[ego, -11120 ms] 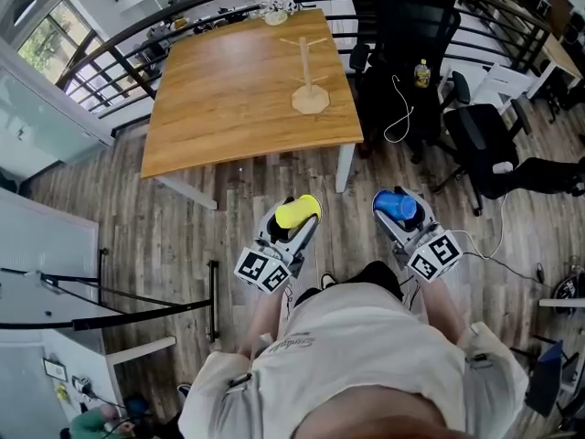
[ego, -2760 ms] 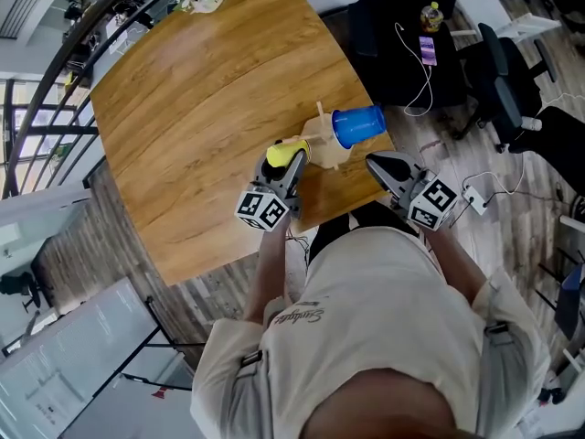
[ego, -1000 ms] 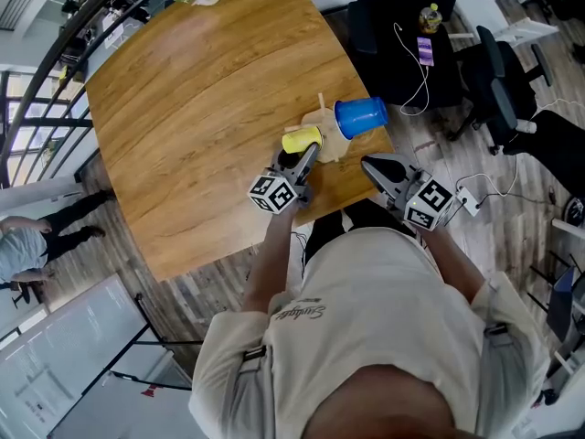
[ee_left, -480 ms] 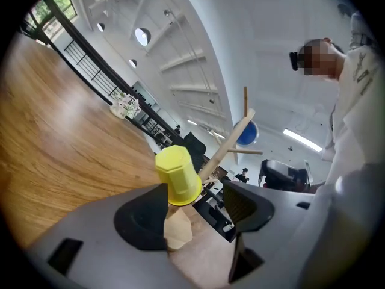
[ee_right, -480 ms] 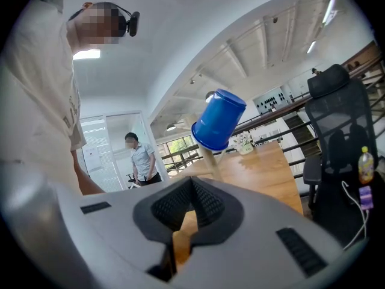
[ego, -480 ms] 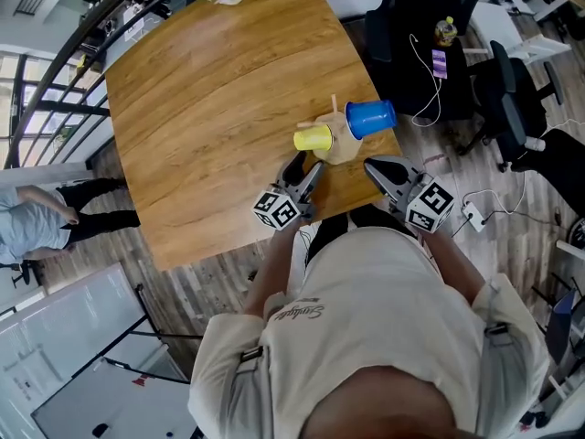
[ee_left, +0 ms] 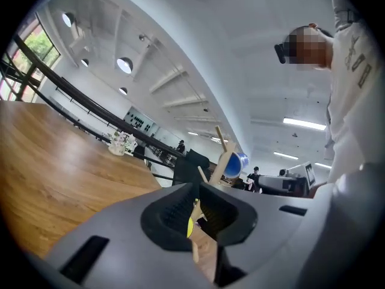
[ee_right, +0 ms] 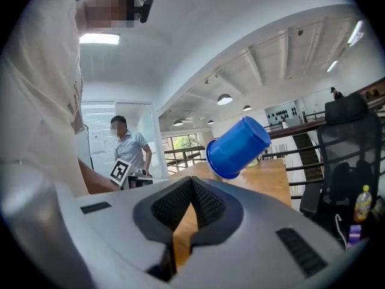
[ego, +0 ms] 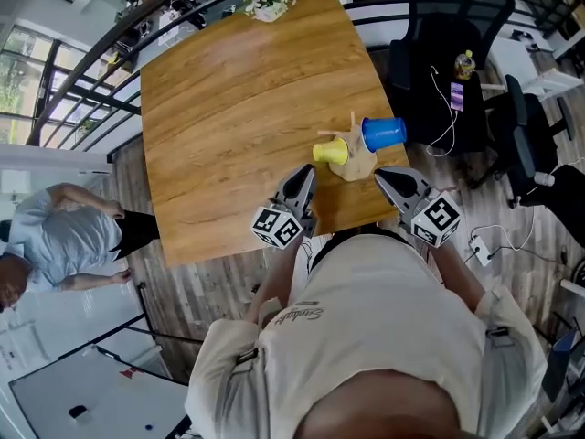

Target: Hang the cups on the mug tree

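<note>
The mug tree point(ego: 355, 164) holds the yellow cup point(ego: 330, 152) and blue cup point(ego: 383, 133).
Both empty: left gripper point(ego: 300, 182) has just closed, right gripper point(ego: 388, 177) is closed.

We see bright, even daylight from windows point(ego: 16, 73) at upper left; a ceiling light point(ee_right: 99, 38) glares; fisheye bending warps our frame edges.

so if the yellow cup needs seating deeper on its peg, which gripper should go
Probably left. The left gripper is nearer the yellow cup on the mug tree and points toward it; its jaws have just closed on nothing. The right gripper, shut and empty, faces the blue cup instead.
</note>
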Demonstrator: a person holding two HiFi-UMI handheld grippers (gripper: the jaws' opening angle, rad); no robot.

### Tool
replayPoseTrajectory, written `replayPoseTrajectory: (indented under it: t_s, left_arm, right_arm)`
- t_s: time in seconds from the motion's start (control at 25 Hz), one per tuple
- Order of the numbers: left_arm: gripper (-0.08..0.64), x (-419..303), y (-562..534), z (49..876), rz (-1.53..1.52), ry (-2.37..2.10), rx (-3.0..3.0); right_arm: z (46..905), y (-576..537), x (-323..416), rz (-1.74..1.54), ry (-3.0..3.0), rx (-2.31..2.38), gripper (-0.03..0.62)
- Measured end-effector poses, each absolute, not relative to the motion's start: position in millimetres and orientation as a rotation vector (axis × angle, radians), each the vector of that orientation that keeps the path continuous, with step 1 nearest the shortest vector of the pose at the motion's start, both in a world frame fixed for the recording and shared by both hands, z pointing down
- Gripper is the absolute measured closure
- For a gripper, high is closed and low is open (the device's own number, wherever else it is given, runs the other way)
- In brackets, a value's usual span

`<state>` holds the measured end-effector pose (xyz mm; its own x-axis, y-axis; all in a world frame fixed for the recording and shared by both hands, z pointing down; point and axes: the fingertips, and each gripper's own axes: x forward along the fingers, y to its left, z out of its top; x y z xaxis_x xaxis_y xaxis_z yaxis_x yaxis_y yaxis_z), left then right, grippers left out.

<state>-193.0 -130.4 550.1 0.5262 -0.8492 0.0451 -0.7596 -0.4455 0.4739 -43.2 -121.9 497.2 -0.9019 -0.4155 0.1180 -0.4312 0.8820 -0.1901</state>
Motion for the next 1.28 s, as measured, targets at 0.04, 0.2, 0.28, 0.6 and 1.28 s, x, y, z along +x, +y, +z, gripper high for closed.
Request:
replayPoseTrajectory:
  t_s: [0.04, 0.2, 0.28, 0.6, 1.28]
  left_arm:
    - [0.518, -194, -132, 541, -0.271, -1.321, 2.317]
    - [0.520, -200, -137, 502, -0.276, -1.362, 2.306]
    - [0.520, -202, -138, 484, -0.263, -1.388, 2.322]
    - [0.520, -203, -144, 424, -0.141, -1.493, 2.405]
    - [0.520, -198, -148, 358, -0.111, -1.576, 2.576]
  right_arm:
    - [489, -120, -45, 0.287, -2.975, 0.660, 0.597]
    - [444, -113, -55, 0.130, -3.009, 0.587, 0.597]
    - [418, -110, -61, 0.097, -3.053, 0.556, 0.597]
    - [355, -127, -62, -0.066, -3.097, 0.596, 0.597]
    - [327, -167, -57, -0.213, -3.093, 0.755, 0.597]
